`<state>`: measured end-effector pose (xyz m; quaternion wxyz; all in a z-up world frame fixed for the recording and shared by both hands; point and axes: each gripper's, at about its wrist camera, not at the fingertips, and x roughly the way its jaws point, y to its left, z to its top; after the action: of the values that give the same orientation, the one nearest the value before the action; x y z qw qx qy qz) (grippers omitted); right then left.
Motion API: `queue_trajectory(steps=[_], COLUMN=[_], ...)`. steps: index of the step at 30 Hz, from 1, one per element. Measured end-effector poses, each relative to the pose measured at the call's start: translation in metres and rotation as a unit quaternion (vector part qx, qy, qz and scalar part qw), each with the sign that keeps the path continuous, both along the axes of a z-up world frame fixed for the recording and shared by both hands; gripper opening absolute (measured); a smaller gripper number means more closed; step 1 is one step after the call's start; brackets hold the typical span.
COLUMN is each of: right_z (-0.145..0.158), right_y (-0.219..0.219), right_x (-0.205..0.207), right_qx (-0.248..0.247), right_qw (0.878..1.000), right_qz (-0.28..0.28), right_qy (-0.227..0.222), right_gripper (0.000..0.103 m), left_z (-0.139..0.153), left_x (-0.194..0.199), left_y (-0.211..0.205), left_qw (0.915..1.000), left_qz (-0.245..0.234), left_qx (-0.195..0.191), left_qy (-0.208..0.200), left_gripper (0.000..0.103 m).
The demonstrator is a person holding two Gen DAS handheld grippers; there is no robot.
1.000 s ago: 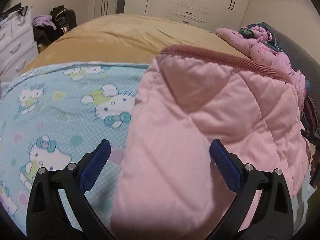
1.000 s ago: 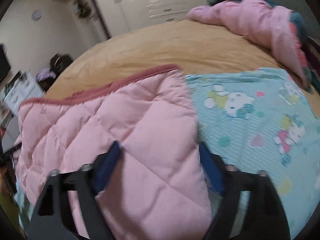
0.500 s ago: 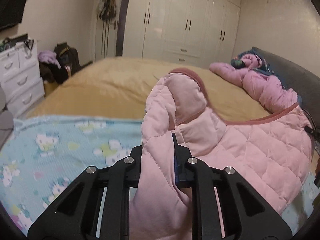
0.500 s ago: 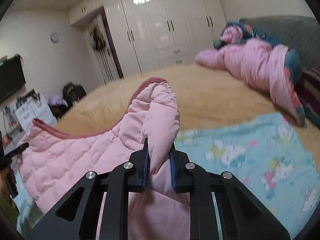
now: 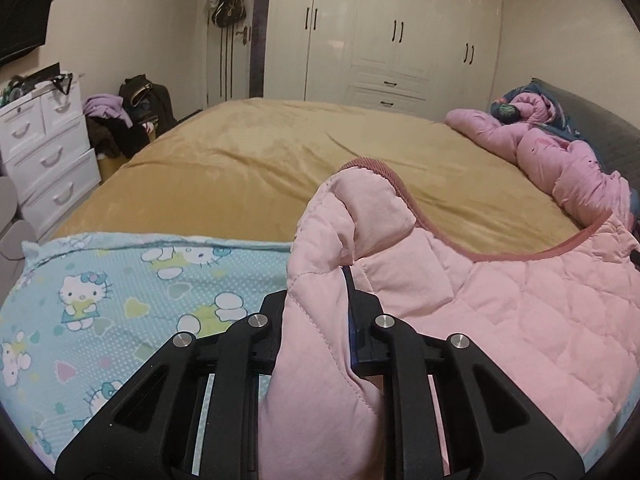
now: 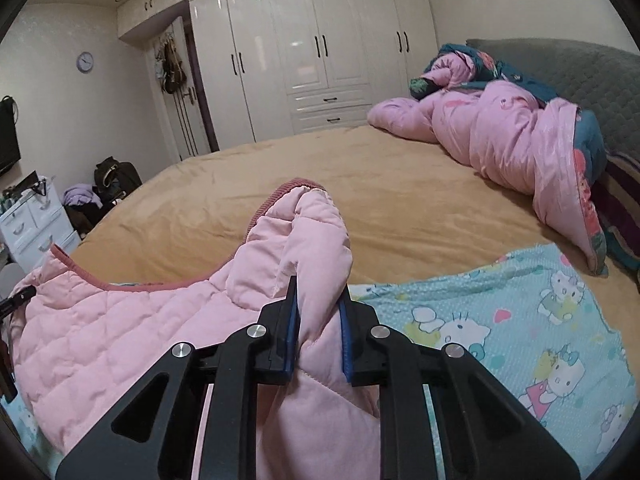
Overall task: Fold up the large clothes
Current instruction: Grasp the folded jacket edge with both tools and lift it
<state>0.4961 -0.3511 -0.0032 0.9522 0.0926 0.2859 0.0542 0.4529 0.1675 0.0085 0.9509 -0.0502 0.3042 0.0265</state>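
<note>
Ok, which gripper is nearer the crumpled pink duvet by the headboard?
Right. The right gripper, shut on the pink quilted jacket, sits at the end toward the duvet; the left gripper holds the jacket's other end, farther away, toward the white drawers.

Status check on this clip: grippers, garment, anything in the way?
Left gripper and right gripper both shut on pink quilted jacket. Jacket bunched over cartoon blanket. Bed ahead unobstructed.

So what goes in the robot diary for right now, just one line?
step: lifting edge to fold | left gripper: shut on pink quilted jacket | right gripper: shut on pink quilted jacket | under: cartoon-cat blanket
</note>
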Motion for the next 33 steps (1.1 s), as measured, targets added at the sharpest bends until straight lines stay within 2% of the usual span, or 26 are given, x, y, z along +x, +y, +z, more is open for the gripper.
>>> queue_trajectory(steps=[6, 14, 26, 29, 30, 31, 32, 33], right_z=[-0.03, -0.071, -0.111, -0.117, -0.117, -0.116, -0.114, -0.113], right_y=[-0.005, -0.012, -0.011, -0.021, -0.025, -0.03, -0.032, -0.036], right_x=[0.007, 0.01, 0.016, 0.015, 0.015, 0.011, 0.008, 0.003], right_qx=[0.012, 0.043, 0.06, 0.095, 0.102, 0.111, 0.111, 0.11], right_qw=[0.999, 0.994, 0.984, 0.978, 0.977, 0.976, 0.976, 0.976], right_qz=[-0.017, -0.027, -0.018, -0.022, -0.025, -0.031, -0.035, -0.04], right_qy=[0.035, 0.094, 0.168, 0.183, 0.186, 0.187, 0.186, 0.186], right_gripper=[0.016, 0.018, 0.035, 0.043, 0.05, 0.054, 0.067, 0.08], left_z=[-0.02, -0.041, -0.078, -0.08, -0.078, -0.078, -0.077, -0.077], left_x=[0.009, 0.015, 0.019, 0.017, 0.015, 0.013, 0.01, 0.008], left_y=[0.002, 0.007, 0.014, 0.016, 0.018, 0.02, 0.023, 0.024], left_qw=[0.9996, 0.9988, 0.9957, 0.9949, 0.9947, 0.9943, 0.9943, 0.9941], left_qz=[0.003, 0.004, 0.013, 0.02, 0.029, 0.036, 0.038, 0.04], left_qx=[0.014, 0.009, -0.006, -0.008, -0.005, -0.003, -0.004, -0.003], left_qy=[0.023, 0.049, 0.092, 0.098, 0.098, 0.1, 0.1, 0.101], left_gripper=[0.011, 0.013, 0.021, 0.031, 0.044, 0.052, 0.055, 0.062])
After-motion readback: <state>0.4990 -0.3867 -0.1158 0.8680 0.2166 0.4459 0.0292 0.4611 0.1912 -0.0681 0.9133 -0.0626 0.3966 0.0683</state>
